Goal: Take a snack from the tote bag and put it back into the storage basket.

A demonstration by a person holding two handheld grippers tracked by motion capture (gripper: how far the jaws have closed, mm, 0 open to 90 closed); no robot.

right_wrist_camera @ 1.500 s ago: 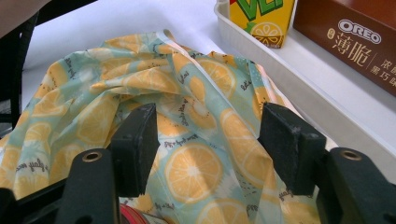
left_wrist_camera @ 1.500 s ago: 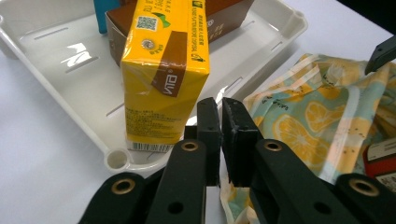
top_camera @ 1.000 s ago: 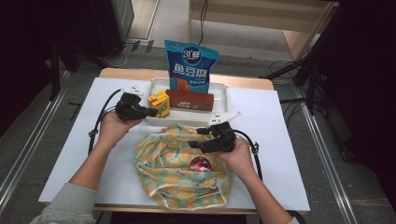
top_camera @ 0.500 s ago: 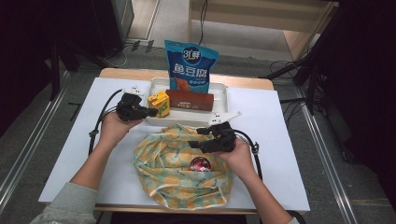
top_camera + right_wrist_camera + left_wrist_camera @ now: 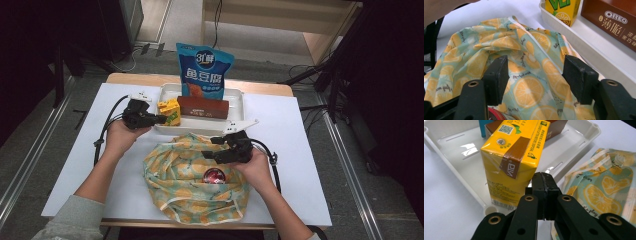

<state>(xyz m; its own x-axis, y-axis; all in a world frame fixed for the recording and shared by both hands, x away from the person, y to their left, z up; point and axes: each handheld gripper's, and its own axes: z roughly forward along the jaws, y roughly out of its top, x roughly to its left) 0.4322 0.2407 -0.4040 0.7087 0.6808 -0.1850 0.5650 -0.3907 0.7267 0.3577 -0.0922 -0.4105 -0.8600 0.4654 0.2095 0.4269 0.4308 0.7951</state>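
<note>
Both claws hold nothing: my left claw (image 5: 543,195), shut, should open before grasping the yellow drink carton (image 5: 512,157) at twelve o'clock, while my right claw (image 5: 537,80) gapes over the lemon-print cloth bag (image 5: 524,62).

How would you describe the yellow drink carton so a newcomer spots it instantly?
Find the white tray at the table's far edge. At its left end, beside the long brown biscuit box, stands the yellow drink carton. It is the one bright yellow box in the tray, with a brown band across its top.
</note>
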